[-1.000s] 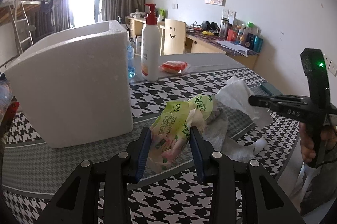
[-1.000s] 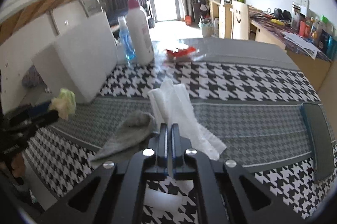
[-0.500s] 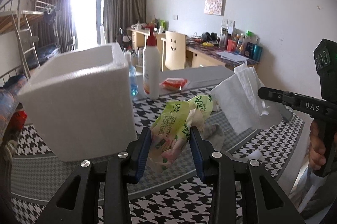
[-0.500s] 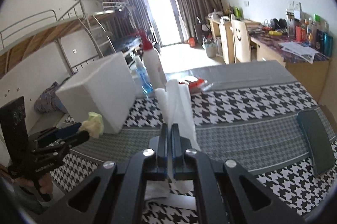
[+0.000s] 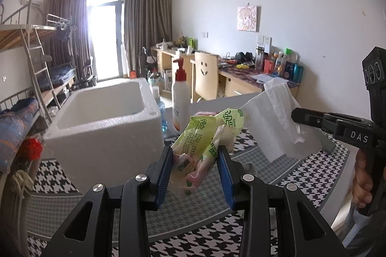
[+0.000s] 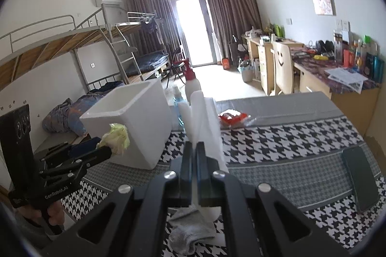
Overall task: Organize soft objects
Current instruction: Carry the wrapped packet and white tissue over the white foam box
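The left gripper (image 5: 195,167), at 6 o'clock in the left wrist view, has its blue-padded jaws partly open and pressed on a crumpled green plastic tissue packet (image 5: 200,138), which is held clear of the black-and-white houndstooth table (image 5: 301,175). The right gripper (image 6: 194,160) has its jaws closed almost fully on a white sheet of tissue paper (image 6: 205,112); the sheet rises upright above the fingertips (seen from the left wrist view at 3 o'clock, it hangs in the air off the table). The open white foam box (image 5: 106,134) stands on the table at 9 o'clock of the packet; the part of its interior that shows holds nothing. A white pump bottle with a red top (image 5: 181,102) stands just beside the box at 12 o'clock. A grey sock (image 6: 190,230) lies on the table beneath the right gripper. A dark phone (image 6: 360,177) lies at 3 o'clock in the right wrist view.
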A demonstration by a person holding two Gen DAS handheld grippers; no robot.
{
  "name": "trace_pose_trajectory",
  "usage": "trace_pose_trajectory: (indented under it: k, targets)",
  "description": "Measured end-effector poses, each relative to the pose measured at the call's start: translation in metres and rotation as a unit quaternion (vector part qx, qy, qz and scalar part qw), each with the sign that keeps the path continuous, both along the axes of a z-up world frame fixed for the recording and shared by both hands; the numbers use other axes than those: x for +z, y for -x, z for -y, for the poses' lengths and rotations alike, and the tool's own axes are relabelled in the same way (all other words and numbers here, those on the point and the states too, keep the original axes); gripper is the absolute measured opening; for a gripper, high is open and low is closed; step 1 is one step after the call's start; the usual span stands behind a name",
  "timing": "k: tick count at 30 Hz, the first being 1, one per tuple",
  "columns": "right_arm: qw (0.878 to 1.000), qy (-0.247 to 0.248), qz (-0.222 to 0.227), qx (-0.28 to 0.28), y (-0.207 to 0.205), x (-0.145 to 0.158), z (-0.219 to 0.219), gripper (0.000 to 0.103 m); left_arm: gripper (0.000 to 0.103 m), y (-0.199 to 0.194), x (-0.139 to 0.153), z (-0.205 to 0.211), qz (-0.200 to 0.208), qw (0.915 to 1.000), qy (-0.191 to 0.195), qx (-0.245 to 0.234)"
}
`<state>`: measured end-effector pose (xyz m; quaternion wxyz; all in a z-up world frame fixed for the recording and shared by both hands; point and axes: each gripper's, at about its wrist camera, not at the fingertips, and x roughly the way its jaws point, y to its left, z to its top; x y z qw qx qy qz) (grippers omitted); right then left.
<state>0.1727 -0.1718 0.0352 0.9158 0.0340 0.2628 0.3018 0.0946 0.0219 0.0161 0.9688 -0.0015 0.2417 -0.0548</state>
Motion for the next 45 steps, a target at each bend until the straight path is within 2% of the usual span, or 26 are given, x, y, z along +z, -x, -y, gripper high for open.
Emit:
trace_pose_trajectory:
  k: [15, 29, 45]
  targets:
    - [0.999, 0.003, 0.038, 0.003, 0.0, 0.028, -0.017, 0.005, 0.039, -0.007, 0.028, -0.003, 0.029, 0.9994, -0.01, 0.016]
    - [0.998, 0.009, 0.054, 0.005, -0.012, 0.046, -0.031, 0.005, 0.039, -0.014, 0.056, -0.01, 0.058, 0.9978, -0.015, 0.029]
    - [0.997, 0.014, 0.066, 0.027, -0.024, 0.062, -0.058, 0.005, 0.039, -0.035, 0.07, -0.033, 0.068, 0.9943, -0.019, 0.08]
